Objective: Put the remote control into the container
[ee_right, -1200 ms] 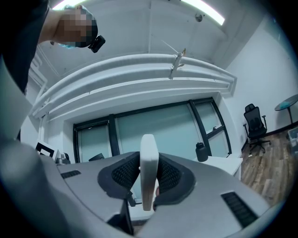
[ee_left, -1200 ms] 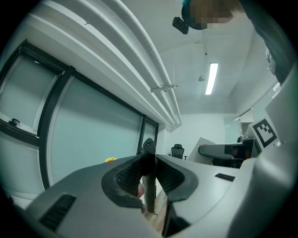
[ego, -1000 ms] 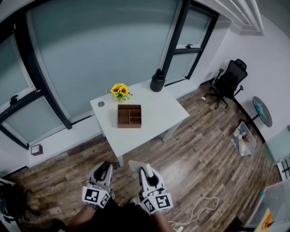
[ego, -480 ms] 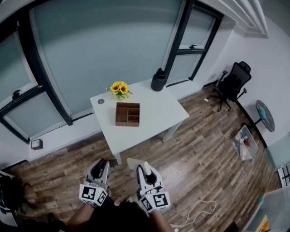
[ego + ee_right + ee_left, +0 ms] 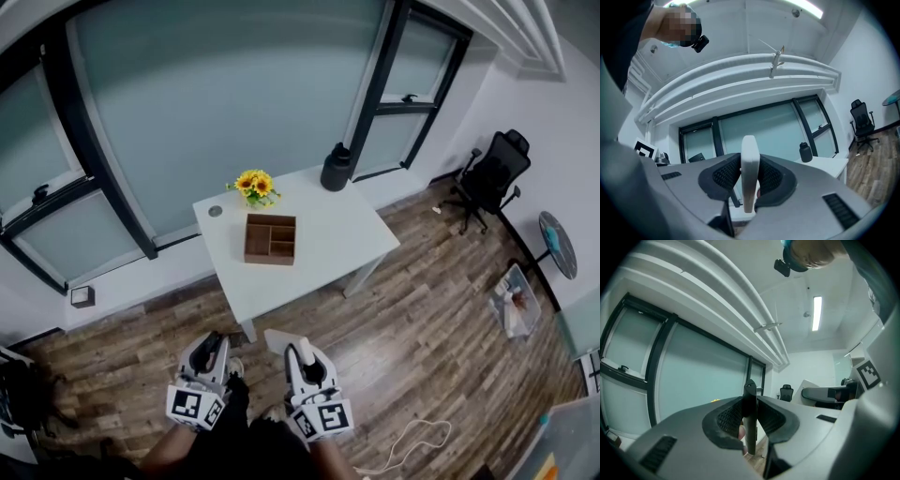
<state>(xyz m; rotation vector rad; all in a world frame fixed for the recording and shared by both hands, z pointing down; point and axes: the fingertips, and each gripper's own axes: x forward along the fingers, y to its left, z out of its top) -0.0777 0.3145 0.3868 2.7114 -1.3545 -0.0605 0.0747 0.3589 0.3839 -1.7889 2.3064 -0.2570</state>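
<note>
Remote control, black (image 5: 749, 404): clamped edge-on in the left gripper (image 5: 750, 427), jaws closed onto its two broad faces. Likewise a white remote (image 5: 749, 173), pinched upright between the pads of the right gripper (image 5: 749, 187); both held low by the body, well apart from the wooden container (image 5: 247, 240) on the white table (image 5: 328, 234). Looks light, stiff and smooth-cased, so probably prone to pivot or slide if pinched near an end; best taken mid-length, flat faces against the pads.
</note>
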